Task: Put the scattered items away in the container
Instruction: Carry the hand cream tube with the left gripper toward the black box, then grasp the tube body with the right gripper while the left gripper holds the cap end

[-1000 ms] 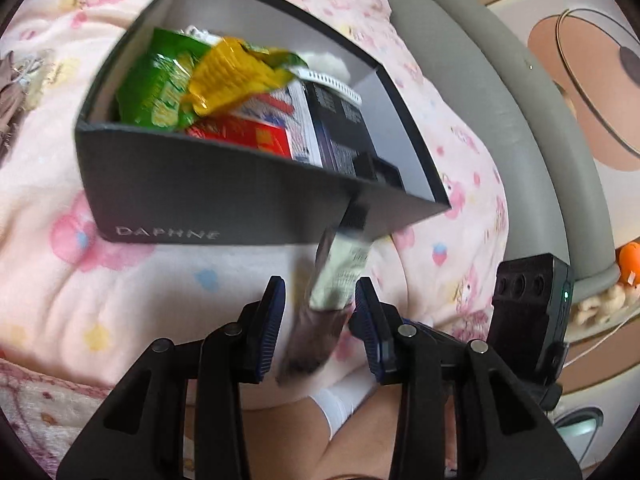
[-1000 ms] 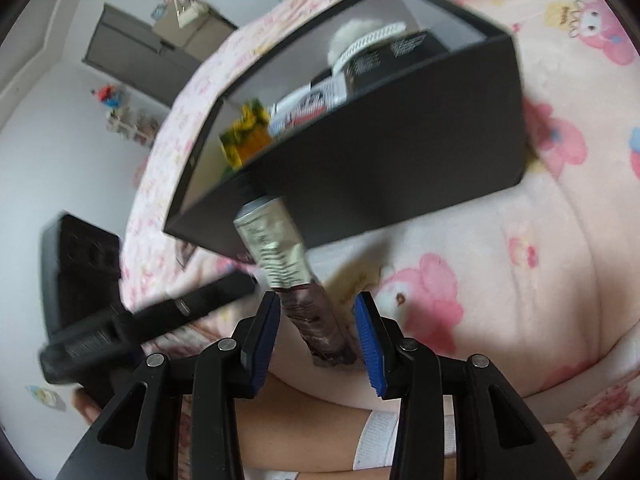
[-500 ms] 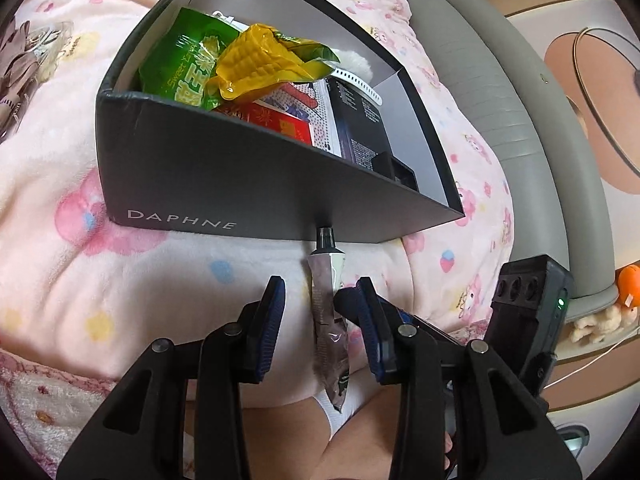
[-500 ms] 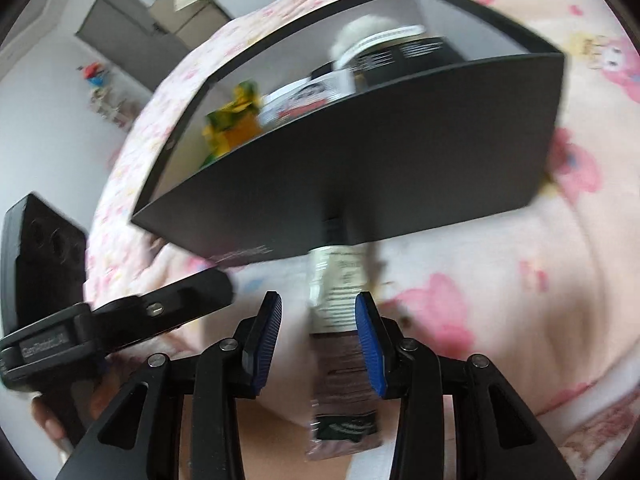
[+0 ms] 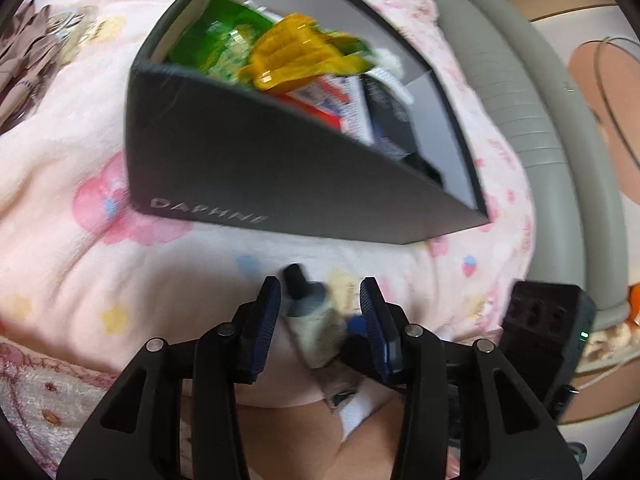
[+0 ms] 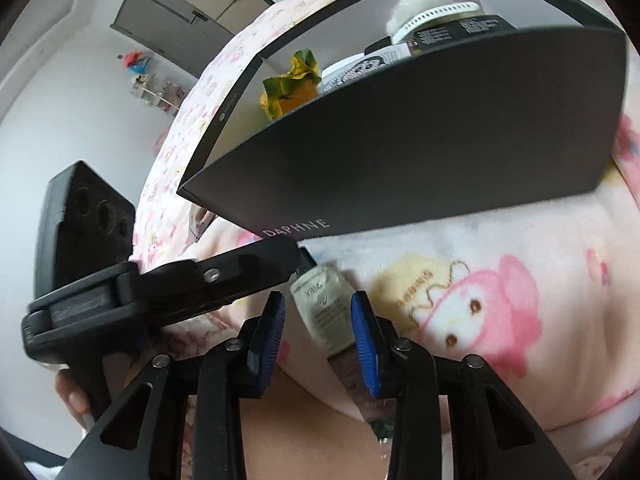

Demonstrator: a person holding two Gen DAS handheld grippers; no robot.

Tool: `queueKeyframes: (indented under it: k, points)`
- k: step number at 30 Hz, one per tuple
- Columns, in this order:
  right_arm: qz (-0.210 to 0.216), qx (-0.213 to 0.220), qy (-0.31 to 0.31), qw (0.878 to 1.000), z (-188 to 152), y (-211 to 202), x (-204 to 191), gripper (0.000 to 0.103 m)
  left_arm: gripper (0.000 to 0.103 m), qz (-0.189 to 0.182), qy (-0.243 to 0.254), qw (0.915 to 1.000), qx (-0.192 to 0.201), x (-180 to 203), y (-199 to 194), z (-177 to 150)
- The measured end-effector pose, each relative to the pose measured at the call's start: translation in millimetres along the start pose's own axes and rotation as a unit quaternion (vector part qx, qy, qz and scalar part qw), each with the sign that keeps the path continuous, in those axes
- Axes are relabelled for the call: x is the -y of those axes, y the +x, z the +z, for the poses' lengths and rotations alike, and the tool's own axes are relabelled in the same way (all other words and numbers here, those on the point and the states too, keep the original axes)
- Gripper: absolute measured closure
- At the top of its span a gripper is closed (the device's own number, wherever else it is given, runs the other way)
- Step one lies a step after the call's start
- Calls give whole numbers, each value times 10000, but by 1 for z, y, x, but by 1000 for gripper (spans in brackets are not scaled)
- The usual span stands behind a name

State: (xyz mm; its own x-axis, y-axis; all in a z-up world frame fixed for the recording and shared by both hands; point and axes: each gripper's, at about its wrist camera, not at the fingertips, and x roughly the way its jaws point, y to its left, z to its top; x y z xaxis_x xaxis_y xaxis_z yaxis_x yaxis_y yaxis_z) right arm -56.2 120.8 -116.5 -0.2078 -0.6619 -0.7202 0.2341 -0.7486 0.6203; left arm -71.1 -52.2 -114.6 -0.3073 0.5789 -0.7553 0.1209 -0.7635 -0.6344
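Note:
A cream tube with a black cap (image 5: 316, 320) lies on the pink blanket at the bed's near edge, also in the right wrist view (image 6: 324, 308). My left gripper (image 5: 320, 300) is open with the tube between its fingers. My right gripper (image 6: 318, 316) is open around the same tube from the other side. The dark DAPHNE box (image 5: 280, 184) stands just beyond, holding a green packet (image 5: 216, 48), a yellow packet (image 5: 296, 56) and small boxes. The box also fills the right wrist view (image 6: 420, 160).
The pink cartoon blanket (image 5: 60, 208) covers the bed. A grey padded rail (image 5: 532, 112) runs along the right. A brown bow item (image 5: 24, 64) lies at far left. A grey cabinet (image 6: 172, 20) stands against the far wall. A bare leg shows below.
The tube has come down from against the box's front wall to the blanket's near edge. Both grippers have moved closer around it, and the left view is blurred by motion.

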Motion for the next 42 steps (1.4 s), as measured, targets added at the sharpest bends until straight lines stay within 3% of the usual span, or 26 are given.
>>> queueKeyframes:
  k: [2,4,8,9,10,13,15,18,21,26,31,35,39,42]
  points:
    - [-74,-5,387,9992,-6,-9,9,72,62,154,8,9999,-28,1,3,-1]
    - [-413,52,583,9974,-17,-20,11,72,60,276,16,9996,-67,1,7,0]
    - [-619,-85,631,9960,-38,-27,9,71,57,225,-64,9990,-390,1,23,7]
    - [-643,-139,630,9958,-40,-25,10,71,60,234,-40,9986,-473,2,27,7]
    - [-691,-126,607,9957,-42,-24,10,71,70,240,15,9985,-490,2,27,7]
    - [-838,-38,642,9944,-42,-24,10,71,70,218,21,9996,-189,2,15,4]
    - [-880,-4,623,9942,-42,-25,9,71,71,343,-100,9988,321,-3,-2,2]
    - [-987,40,632,9931,-45,-27,10,71,72,246,-323,9953,876,-11,-22,-1]
    - [-989,-63,602,9933,-47,-26,15,71,72,174,-419,9953,855,-15,-22,-2]
    - [-647,-609,773,9930,-54,-2,25,66,72,162,-400,9954,853,-16,-23,-1]
    - [-663,-514,857,9928,-54,-4,33,67,70,423,-383,9945,877,-15,-21,-2]
    - [-759,-198,688,9945,-44,-19,33,65,71,579,-377,9942,823,-12,-12,-1]
    - [-994,419,560,9926,-33,-44,35,65,70,580,-345,9961,570,-10,-4,-2]
    - [-912,424,785,9918,-27,-53,49,65,70,522,-368,9958,660,-10,-8,-4]
